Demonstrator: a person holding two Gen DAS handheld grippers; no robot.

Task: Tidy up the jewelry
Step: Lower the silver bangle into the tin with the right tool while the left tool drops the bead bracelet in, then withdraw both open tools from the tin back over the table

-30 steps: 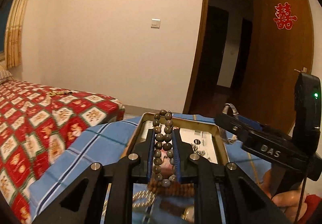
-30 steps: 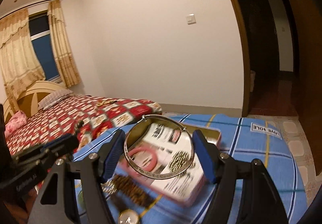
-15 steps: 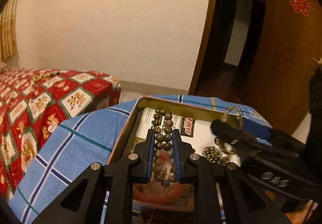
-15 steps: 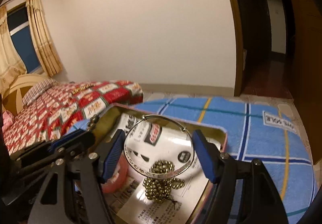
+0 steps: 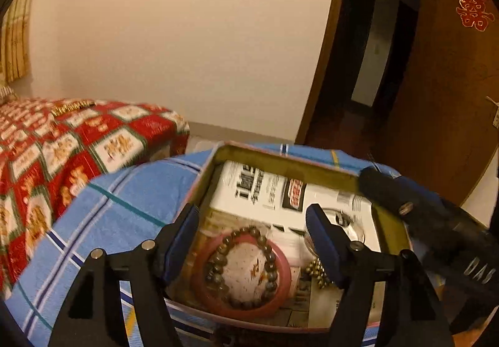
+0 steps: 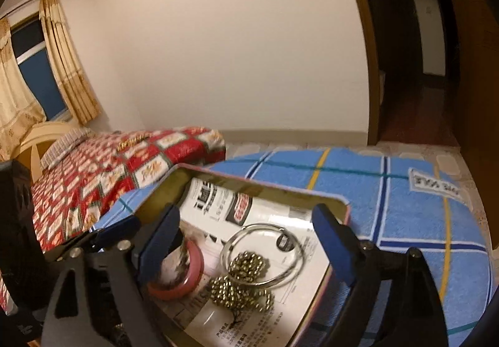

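Observation:
An open tin box [image 5: 280, 156] lined with printed paper sits on a blue checked cloth. My left gripper [image 5: 251, 219] hovers over its left part, jaws opening, pads touching nothing. Below it a dark bead bracelet [image 5: 241, 266] lies inside a pink bangle [image 5: 280, 297]. My right gripper [image 6: 248, 216] hangs over the box [image 6: 249, 185], jaws also opening and clear of everything. Under it a thin silver bangle [image 6: 294, 269] rests flat on a heap of gold beads [image 6: 246, 275]. The pink bangle [image 6: 187, 272] lies to the left of these.
The blue checked cloth [image 6: 389, 206] spreads wide to the right of the box. A bed with a red patterned quilt [image 5: 78, 153] stands to the left, a gold item [image 5: 71, 105] on it. An open wooden door [image 5: 436, 82] and a dark doorway are behind.
The left jaws have spread and let the bead bracelet drop into the pink bangle. The right jaws have widened and the silver bangle now lies on the gold beads.

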